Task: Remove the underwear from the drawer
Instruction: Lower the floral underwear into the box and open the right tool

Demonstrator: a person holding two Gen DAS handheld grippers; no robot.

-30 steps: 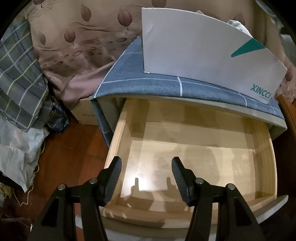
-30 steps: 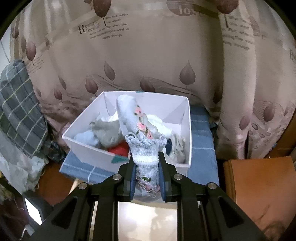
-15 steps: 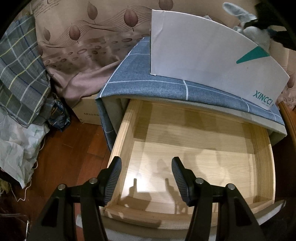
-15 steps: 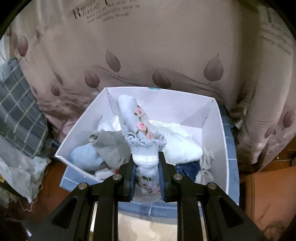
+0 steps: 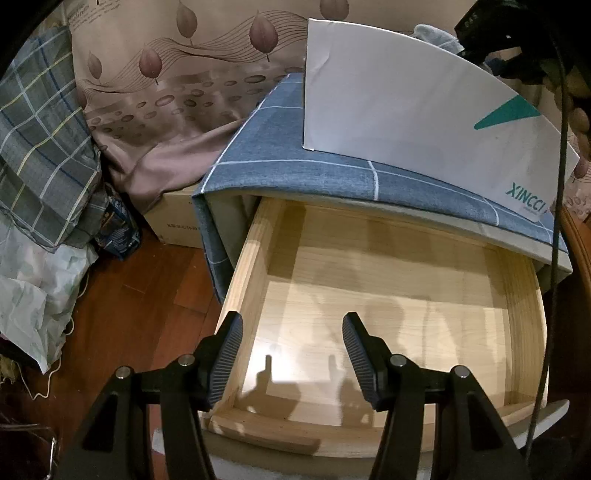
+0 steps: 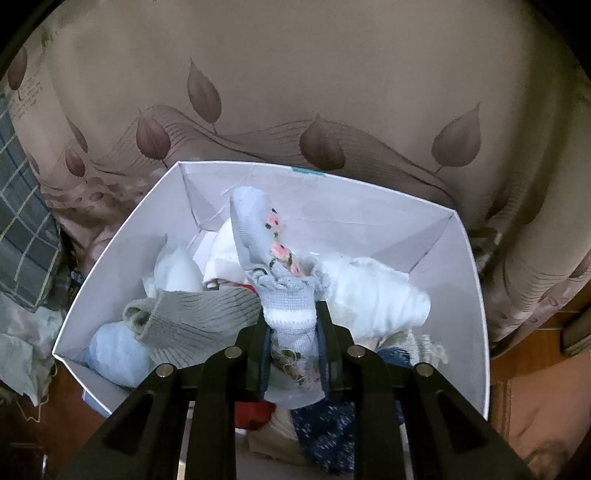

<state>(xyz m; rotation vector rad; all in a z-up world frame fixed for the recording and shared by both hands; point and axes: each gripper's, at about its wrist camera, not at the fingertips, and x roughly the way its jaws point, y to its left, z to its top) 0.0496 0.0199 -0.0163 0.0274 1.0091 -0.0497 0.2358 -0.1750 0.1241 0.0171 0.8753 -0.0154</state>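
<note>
In the right wrist view my right gripper (image 6: 291,325) is shut on a pale blue knitted garment (image 6: 258,236) with pink flowers, which hangs over the white box (image 6: 469,295). The box holds several pieces of white, grey, blue and red laundry. In the left wrist view my left gripper (image 5: 292,332) stands open above the front of the pulled-out wooden drawer (image 5: 524,306), whose bottom is bare. The same white box (image 5: 406,110) sits on the blue checked cloth (image 5: 295,166) on top of the cabinet, and the right gripper's black body (image 5: 506,33) shows above its right end.
A leaf-patterned curtain (image 6: 295,92) hangs right behind the box. Left of the cabinet lie a plaid cloth (image 5: 40,147), a white plastic bag (image 5: 33,284) and a cardboard box (image 5: 177,218) on the dark wooden floor (image 5: 125,314). A black cable (image 5: 557,184) hangs at the right.
The right gripper has carried the blue garment forward and down over the white box, which now fills more of its view. The left gripper has stayed over the drawer.
</note>
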